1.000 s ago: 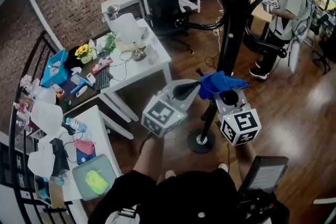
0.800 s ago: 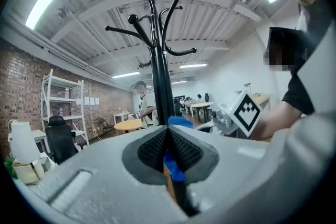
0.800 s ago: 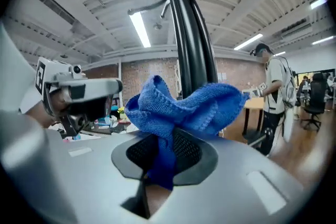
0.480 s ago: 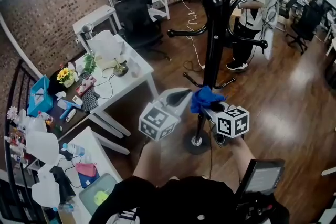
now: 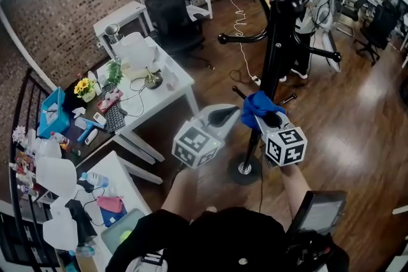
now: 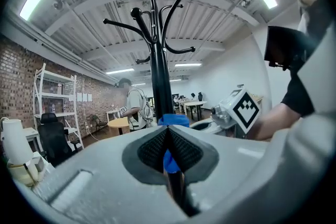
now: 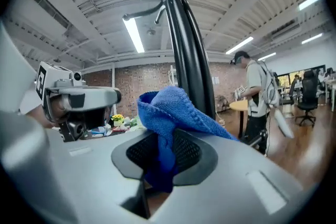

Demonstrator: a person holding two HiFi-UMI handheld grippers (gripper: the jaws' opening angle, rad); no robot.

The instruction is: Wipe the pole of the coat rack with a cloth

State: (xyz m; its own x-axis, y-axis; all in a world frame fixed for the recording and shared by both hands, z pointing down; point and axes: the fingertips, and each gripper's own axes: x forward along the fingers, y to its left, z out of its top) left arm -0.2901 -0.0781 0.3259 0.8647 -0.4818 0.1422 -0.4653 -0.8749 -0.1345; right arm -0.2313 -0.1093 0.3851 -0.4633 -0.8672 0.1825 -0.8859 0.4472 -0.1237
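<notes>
Cloth [image 5: 256,106], clamped in right hand-held gripper [image 5: 266,119], hugs pole [image 5: 275,67]; left hand-held gripper [image 5: 229,114] closed alongside, wood floor [image 5: 357,127] around.

No words, numbers or brand names can be read in any view. The only printed signs are black-and-white square markers on the left cube [image 5: 196,144] and the right cube [image 5: 287,146]. Sheets [image 6: 84,97] on the brick wall are too small to read.
</notes>
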